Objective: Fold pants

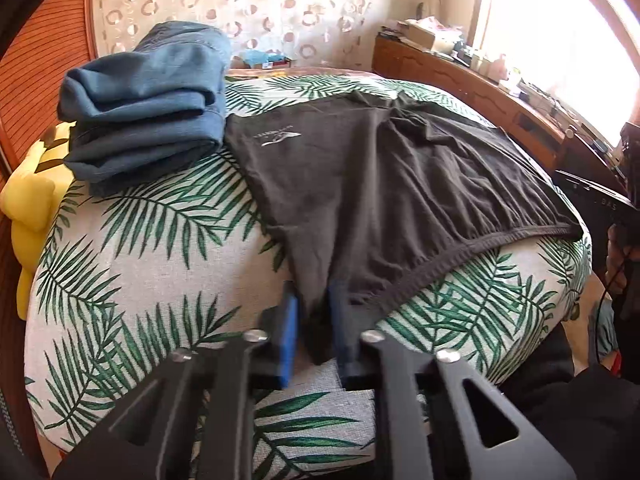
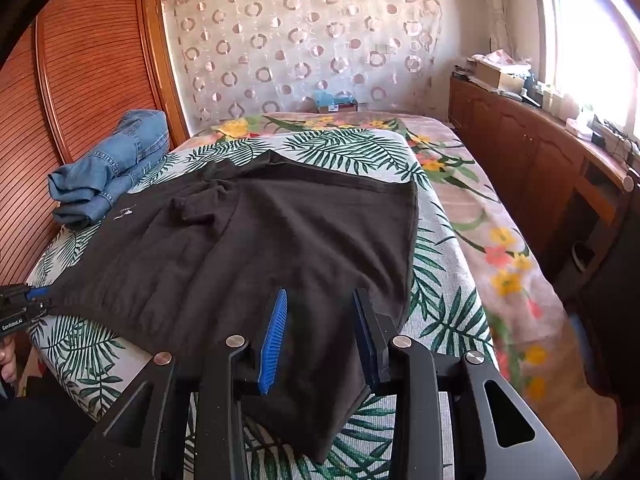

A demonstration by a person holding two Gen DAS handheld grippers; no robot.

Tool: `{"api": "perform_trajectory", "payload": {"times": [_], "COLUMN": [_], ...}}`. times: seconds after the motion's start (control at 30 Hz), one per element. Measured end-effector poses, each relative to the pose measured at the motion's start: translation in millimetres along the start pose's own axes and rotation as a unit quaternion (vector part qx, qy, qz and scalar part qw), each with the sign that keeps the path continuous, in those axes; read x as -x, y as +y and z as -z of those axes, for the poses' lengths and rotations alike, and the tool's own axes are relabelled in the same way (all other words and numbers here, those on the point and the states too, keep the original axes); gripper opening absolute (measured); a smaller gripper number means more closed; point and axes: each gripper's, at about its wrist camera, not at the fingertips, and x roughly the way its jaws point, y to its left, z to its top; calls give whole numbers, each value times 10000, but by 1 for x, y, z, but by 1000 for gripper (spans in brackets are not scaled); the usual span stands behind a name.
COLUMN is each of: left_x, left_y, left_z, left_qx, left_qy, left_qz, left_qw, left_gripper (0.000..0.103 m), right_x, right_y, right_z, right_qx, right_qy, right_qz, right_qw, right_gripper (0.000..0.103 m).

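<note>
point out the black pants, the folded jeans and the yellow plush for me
black pants [image 2: 240, 248]: right wrist view, middle of the spread fabric
folded jeans [image 1: 148, 120]: left wrist view, front of the stacked folds
yellow plush [image 1: 28, 200]: left wrist view, its body at the bed's left edge

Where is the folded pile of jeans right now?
In both views the folded jeans sit at the far left of the leaf-print cover, beside the black shorts, near the wooden wardrobe.

White lettering reading "GenRobot.AI" stands on the black body of the left gripper at the left edge of the right wrist view. The black pants carry a small white logo with lettering too small to read.
</note>
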Motion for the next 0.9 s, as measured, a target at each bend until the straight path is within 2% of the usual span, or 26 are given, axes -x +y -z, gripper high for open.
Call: {"api": "perform_trajectory", "payload": {"times": [0.2,0.33,0.5,0.9], "left_x": [6,9,5,-13], "left_y": [-17,-34,-72,-176], "left_z": [-22,-47,-80,-127], "left_qx": [-293,-413,-825,-1806], "left_qy": [-186,-317,-448,-468], "left_qz": [46,312,504,1035], "left_qw": [9994,9982,9943,9770], "left_gripper": [4,3,3,3], "right_x": [3,4,7,19], "right_y": [-5,-7,-13,-29], "right_z": [5,11,13,18], "right_qx": [-73,-134,-210,-349], "right_qy": [12,44,30,-46], "right_qz": [-132,-169,-159,-7], "right_qw": [9999,9998,9996,9994], "right_gripper": [34,34,35,34]}}
